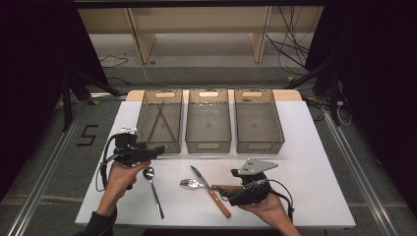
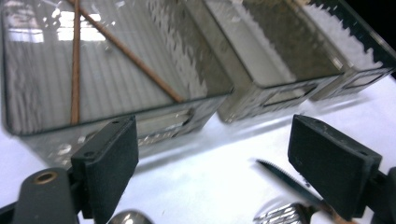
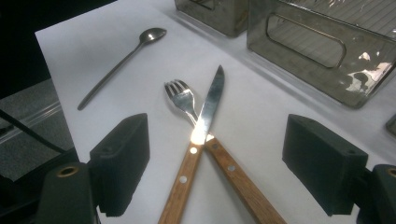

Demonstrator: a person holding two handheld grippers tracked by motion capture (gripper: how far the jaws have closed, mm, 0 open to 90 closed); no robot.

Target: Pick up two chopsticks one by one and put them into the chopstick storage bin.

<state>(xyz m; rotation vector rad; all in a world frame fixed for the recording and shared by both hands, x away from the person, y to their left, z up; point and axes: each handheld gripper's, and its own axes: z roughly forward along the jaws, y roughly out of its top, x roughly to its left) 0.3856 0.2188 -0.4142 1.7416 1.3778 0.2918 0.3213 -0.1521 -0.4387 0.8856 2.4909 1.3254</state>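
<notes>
So the knife (image 3: pixel 205 135) and fork (image 3: pixel 180 99) are lying crossed on the white worktop (image 1: pixel 305 162), knife on top, right in front of the right gripper (image 3: pixel 219 163), whose jaws stand wide apart with nothing between them. Both look like stiff metal with riveted wooden handles, light enough, and pretty flat, so I'd guess the shiny blade and tines would be slippery and hard to pinch off a flat surface. The wooden handles look like the better bet: thicker, grippier, and they fan apart toward the gripper, so you could take one without the other. Since the knife rests over the fork, lifting the knife first seems safer, otherwise the fork would probably drag it along. The spoon (image 1: pixel 153 189) lies by itself a bit to the left, thin all-metal handle, likely the fiddliest one. The left gripper (image 2: pixel 212 158) is also spread wide and empty, near the front of the left bin (image 1: pixel 160 120), which has two chopsticks (image 2: pixel 74 65) in it; the middle bin (image 1: pixel 208 120) and right bin (image 1: pixel 258 120) look empty.
</notes>
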